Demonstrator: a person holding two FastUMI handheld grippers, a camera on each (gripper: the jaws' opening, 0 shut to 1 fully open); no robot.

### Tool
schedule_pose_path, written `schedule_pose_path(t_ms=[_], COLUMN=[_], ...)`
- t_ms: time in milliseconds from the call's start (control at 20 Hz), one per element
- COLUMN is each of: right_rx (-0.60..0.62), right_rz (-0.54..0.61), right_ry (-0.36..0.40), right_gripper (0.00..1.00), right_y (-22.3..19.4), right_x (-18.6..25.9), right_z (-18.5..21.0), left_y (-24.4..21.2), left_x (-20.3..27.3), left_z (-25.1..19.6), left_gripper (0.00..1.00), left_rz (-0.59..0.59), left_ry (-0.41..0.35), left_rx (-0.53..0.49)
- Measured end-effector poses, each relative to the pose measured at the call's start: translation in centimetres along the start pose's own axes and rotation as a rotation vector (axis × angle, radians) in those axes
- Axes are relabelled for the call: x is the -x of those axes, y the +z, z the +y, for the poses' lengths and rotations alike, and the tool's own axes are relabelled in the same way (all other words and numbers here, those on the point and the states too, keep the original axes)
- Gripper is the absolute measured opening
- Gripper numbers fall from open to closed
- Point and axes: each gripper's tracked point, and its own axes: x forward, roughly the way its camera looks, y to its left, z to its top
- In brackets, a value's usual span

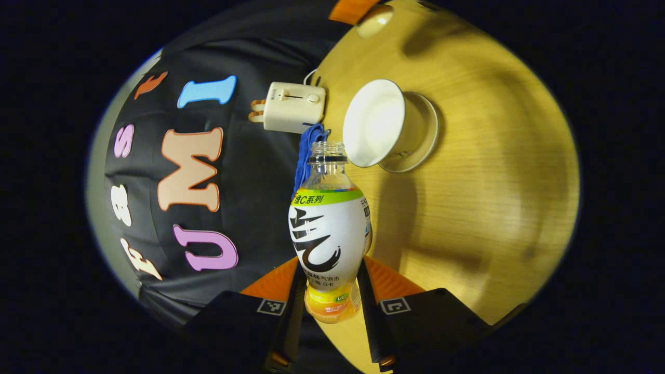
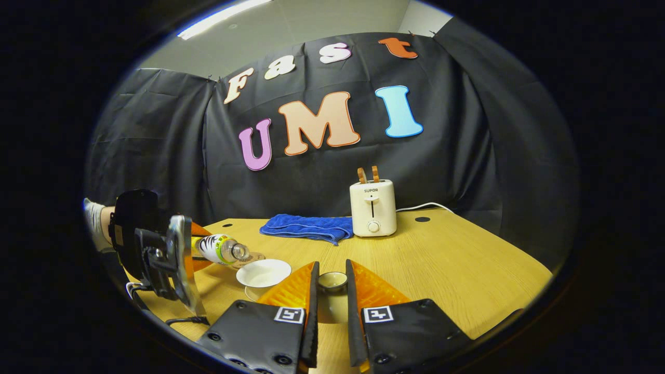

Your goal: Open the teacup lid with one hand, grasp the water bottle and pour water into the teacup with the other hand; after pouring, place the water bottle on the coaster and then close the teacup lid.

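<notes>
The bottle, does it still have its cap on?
No, the bottle has a bare open neck with no cap, tipped toward the cup.

We see a white bottle with black strokes, a green band and an orange base, a white cup, a blue towel, a cream toaster, and a yellow wood-grain worktop.

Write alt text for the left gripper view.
The left gripper clamps a capless water bottle, its mouth aimed toward an open white teacup on a saucer. A wooden table, cream toaster and blue cloth lie beyond.
</notes>
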Motion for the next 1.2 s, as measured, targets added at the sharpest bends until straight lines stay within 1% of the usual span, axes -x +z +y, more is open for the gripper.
schedule_pose_path(t_ms=[100,250,300,350,400,450,500,550,750,850,900,950,1000,1050,1100,1200], right_rx=[0.003,0.01,0.015,0.019,0.02,0.021,0.023,0.025,0.026,0.024,0.024,0.025,0.026,0.027,0.027,0.026], right_rz=[0.0,0.009,0.011,0.009,0.008,0.009,0.01,0.011,0.009,0.012,0.013,0.012,0.011,0.011,0.012,0.016], right_ry=[0.005,0.02,0.023,0.027,0.031,0.036,0.039,0.041,0.045,0.044,0.044,0.044,0.045,0.045,0.045,0.045], right_gripper=[0.27,0.27,0.27,0.27,0.27,0.27,0.25,0.27,0.27,0.27,0.27,0.25,0.27,0.27,0.27,0.25], right_y=[0.0,-0.5,-0.5,-0.5,-0.4,-0.5,-0.6,-0.6,-0.5,-0.6,-0.7,-0.7,-0.6,-0.5,-0.6,-0.8], right_x=[0.1,0.0,0.0,0.0,0.0,0.0,0.1,0.2,0.1,0.1,0.1,0.2,0.2,0.2,0.2,0.0], right_z=[0.3,1.1,1.3,1.5,1.7,1.9,2.0,2.2,2.3,2.3,2.3,2.3,2.4,2.4,2.3,2.3], left_y=[0.4,1.1,1.5,1.7,2.0,2.1,2.4,2.3,2.3,2.3,2.2,2.1,2.1,2.2,2.4,2.5], left_x=[0.1,0.1,0.1,0.0,-0.1,0.0,0.1,0.0,0.2,-0.1,-0.3,-0.5,-0.7,-0.9,-1.2,-1.4], left_z=[-0.3,-0.2,-0.3,-0.3,-0.4,-0.7,-0.5,0.0,1.6,2.7,3.2,3.4,3.8,3.9,4.2,4.5], left_gripper=[0.5,0.5,0.51,0.48,0.5,0.48,0.49,0.5,0.51,0.48,0.48,0.49,0.5,0.49,0.47,0.49], left_rz=[-0.026,-0.064,-0.079,-0.091,-0.109,-0.115,-0.133,-0.142,-0.175,-0.189,-0.197,-0.208,-0.219,-0.231,-0.251,-0.268], left_ry=[-0.008,0.003,-0.002,-0.009,-0.016,-0.035,-0.032,-0.022,0.003,0.02,0.032,0.039,0.042,0.04,0.043,0.043], left_rx=[0.108,0.245,0.282,0.323,0.379,0.44,0.488,0.53,0.653,0.72,0.76,0.806,0.861,0.915,0.97,1.046])
